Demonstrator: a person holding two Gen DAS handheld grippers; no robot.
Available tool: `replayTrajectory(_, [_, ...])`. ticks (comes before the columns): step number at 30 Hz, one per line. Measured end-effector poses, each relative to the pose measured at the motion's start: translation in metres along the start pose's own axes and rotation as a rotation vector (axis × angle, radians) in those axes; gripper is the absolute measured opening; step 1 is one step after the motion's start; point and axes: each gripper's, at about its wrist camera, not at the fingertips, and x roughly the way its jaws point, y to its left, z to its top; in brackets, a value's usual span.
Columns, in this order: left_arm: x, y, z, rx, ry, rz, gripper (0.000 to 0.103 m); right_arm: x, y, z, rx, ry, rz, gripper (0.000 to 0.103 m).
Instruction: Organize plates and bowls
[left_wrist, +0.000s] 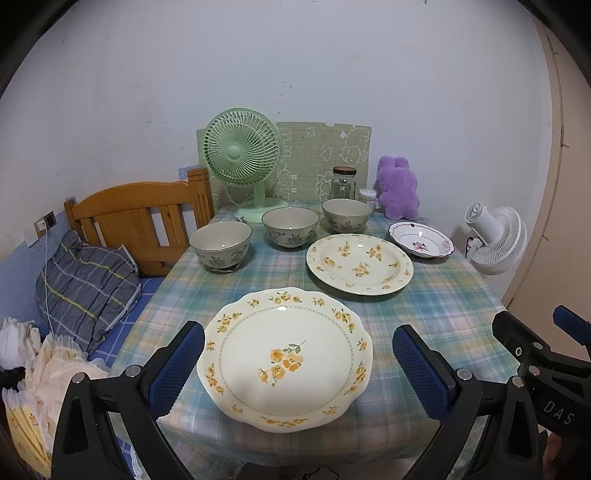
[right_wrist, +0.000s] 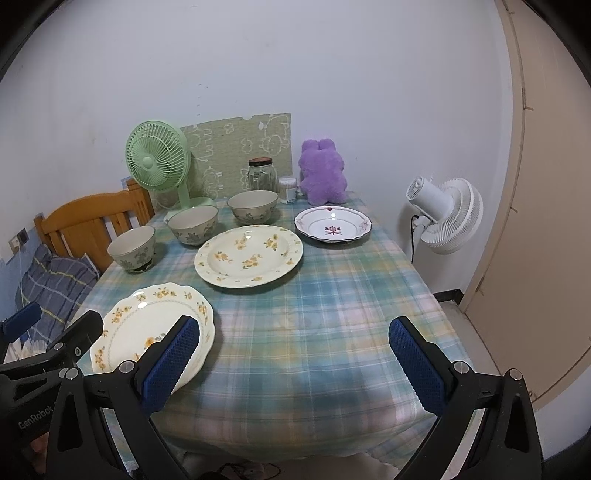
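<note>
Jaws of the left gripper (left_wrist: 297, 365) and right gripper (right_wrist: 295, 363) are spread wide, empty. Face-up, the scalloped cream floral plate (left_wrist: 284, 358) is seen at the plaid-clothed table (right_wrist: 314, 295)'s near edge.

Both cameras sit at the near end of the table (left_wrist: 443, 295), raised a little and looking along it toward the far wall. The left wrist view hangs over the near scalloped plate (left_wrist: 284, 358), which lies centred and close between its 2 fingers. The right wrist view stands further right, so that plate (right_wrist: 147, 328) slides to its near-left corner. Both views share the 3 bowls, the green fan (right_wrist: 157, 162) and the purple plush toy (left_wrist: 397, 188).
</note>
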Motion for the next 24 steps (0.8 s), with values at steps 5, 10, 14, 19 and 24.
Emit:
replayTrajectory(5, [-0.0013, -0.0004, -0.0016, 0.009, 0.0, 0.011, 0.1, -0.0024, -0.0005, -0.001, -0.008, -0.007, -0.001, 0.103])
replayTrajectory(10, [-0.0017, 0.0009, -0.001, 0.006, 0.001, 0.011, 0.1, -0.0033, -0.0009, 0.0003, -0.021, -0.011, -0.001, 0.103])
replayTrajectory(14, [-0.0013, 0.0018, -0.001, 0.007, 0.003, 0.009, 0.1, -0.0034, 0.0006, -0.0002, -0.02, -0.01, -0.002, 0.103])
replayTrajectory(19, [-0.0015, 0.0007, -0.0016, 0.007, 0.002, 0.009, 0.1, -0.0042, 0.0028, -0.0015, -0.023, -0.013, -0.002, 0.103])
replayTrajectory(24, [-0.0012, -0.0007, -0.0017, 0.007, 0.001, 0.01, 0.1, -0.0037, 0.0033, -0.0009, -0.024, -0.014, -0.003, 0.103])
